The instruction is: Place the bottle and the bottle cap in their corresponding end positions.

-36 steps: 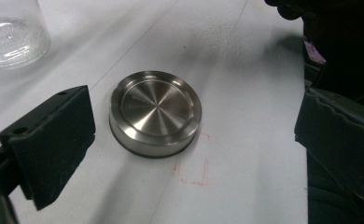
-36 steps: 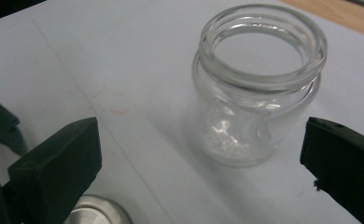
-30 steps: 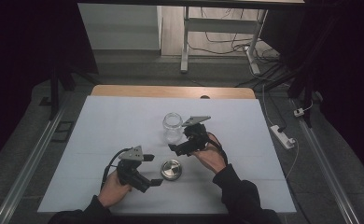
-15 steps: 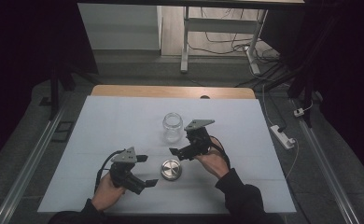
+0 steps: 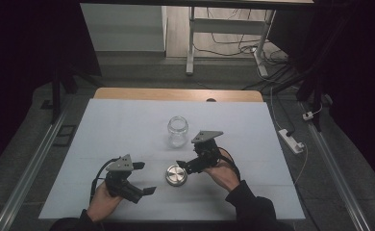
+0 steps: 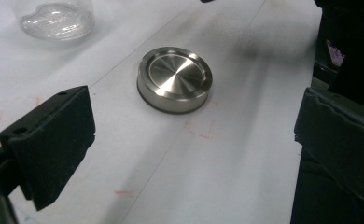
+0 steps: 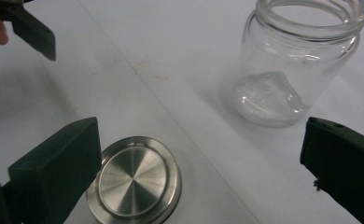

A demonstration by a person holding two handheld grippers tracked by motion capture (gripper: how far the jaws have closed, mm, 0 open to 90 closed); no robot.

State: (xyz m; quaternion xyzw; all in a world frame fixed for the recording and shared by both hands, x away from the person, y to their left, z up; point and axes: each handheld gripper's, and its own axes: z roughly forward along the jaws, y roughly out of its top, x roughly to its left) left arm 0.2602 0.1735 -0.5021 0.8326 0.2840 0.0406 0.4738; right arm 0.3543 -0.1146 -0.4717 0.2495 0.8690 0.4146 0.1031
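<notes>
Both grippers have drawn back toward the person since a second ago. Back then the left gripper (image 5: pixel 147 178) sat closer to the metal lid (image 5: pixel 176 174) and the right gripper (image 5: pixel 181 165) reached up beside the glass jar (image 5: pixel 178 130). Now the left one lies lower and further left on the white table (image 5: pixel 108 125), and the right one has dropped away from the jar to sit just right of the lid. Jar and lid have stayed where they were.

From the high view, the lid lies flat on the table between the two grippers, touched by neither. The open jar stands upright just beyond it, mouth up and without its lid.

In the left gripper view, the left gripper's (image 6: pixel 194 154) jaws are spread wide and hold nothing. The round steel lid (image 6: pixel 174 79) rests ahead of them, top face up, with the base of the jar (image 6: pixel 54 18) at the upper left.

In the right gripper view, the right gripper's (image 7: pixel 196 163) jaws are also spread wide and empty. The lid (image 7: pixel 133 183) lies just beside the left-hand jaw; whether they touch cannot be told. The clear jar (image 7: pixel 294 60) stands beyond, nearer the other jaw, and a tip of the left gripper shows at the top left corner.
</notes>
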